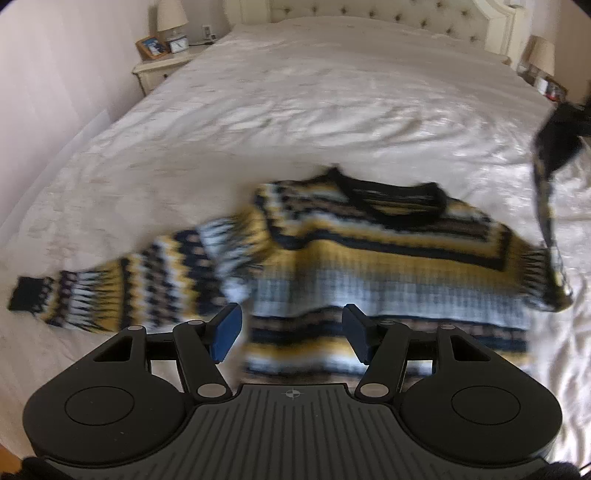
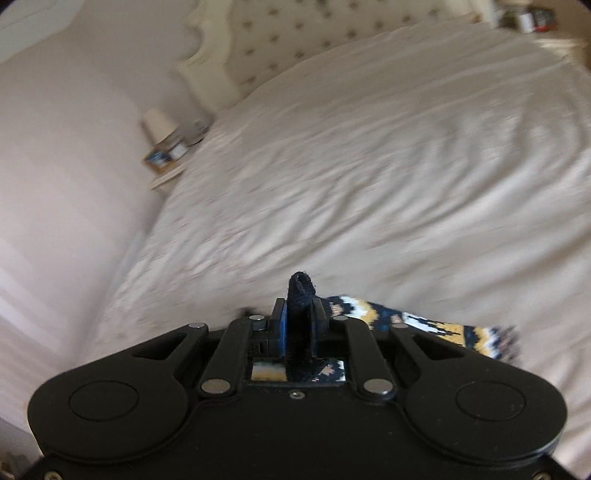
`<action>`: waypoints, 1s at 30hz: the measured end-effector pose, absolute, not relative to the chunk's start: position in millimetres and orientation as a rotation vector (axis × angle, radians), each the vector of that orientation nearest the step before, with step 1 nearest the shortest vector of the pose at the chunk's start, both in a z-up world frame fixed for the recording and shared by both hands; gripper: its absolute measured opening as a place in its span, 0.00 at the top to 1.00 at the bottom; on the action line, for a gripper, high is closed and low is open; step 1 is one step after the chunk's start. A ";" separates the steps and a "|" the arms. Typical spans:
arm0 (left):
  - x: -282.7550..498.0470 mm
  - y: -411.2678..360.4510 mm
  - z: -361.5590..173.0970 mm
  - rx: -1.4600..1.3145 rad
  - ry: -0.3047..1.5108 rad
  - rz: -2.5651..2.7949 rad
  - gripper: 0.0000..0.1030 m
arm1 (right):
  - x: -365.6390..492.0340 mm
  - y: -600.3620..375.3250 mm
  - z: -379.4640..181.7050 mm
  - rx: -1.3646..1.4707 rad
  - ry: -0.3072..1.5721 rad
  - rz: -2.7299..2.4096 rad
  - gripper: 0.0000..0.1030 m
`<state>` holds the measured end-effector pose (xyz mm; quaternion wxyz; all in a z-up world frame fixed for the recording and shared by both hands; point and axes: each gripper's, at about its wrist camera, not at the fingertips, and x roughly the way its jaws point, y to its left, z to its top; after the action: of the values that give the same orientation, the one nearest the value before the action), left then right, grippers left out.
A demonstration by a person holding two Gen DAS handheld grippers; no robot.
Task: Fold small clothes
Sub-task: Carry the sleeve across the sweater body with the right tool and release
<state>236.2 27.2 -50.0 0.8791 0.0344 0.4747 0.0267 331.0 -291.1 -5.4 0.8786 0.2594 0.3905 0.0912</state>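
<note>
A small knitted sweater [image 1: 369,251] with yellow, white, navy and tan stripes lies on the white bed [image 1: 295,110], neck toward the headboard. Its left sleeve [image 1: 122,291] stretches out flat to the left. My left gripper [image 1: 291,332] is open and empty, hovering just above the sweater's lower hem. My right gripper [image 2: 299,332] is shut on the dark cuff [image 2: 301,291] of the right sleeve [image 2: 424,325]. In the left wrist view that sleeve [image 1: 546,206] hangs lifted from the right gripper [image 1: 561,133] above the sweater's right side.
A nightstand [image 1: 162,66] with a lamp, picture frame and clock stands left of the bed. A tufted headboard [image 1: 388,18] is at the far end. Another lamp [image 1: 543,55] and small items stand at the right.
</note>
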 end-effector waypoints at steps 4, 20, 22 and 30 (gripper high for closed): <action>241.0 73.9 -55.5 0.085 1.001 0.071 0.43 | 356.8 -207.3 -31.8 0.524 0.859 0.248 0.82; 250.8 160.8 -76.6 0.082 1.058 0.125 0.43 | 382.8 -39.4 -107.8 0.492 1.027 0.298 0.80; 255.9 156.5 -77.4 0.087 1.058 0.116 0.43 | 384.8 -30.8 -110.5 0.460 1.023 0.305 0.70; 276.5 132.5 -77.0 0.090 1.043 0.091 0.43 | 366.3 -77.1 -104.4 0.453 0.973 0.260 0.44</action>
<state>276.5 132.5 -77.0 0.8652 0.0428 0.4976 0.0432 366.3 -77.1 -104.4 0.8515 0.2153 0.4620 0.1236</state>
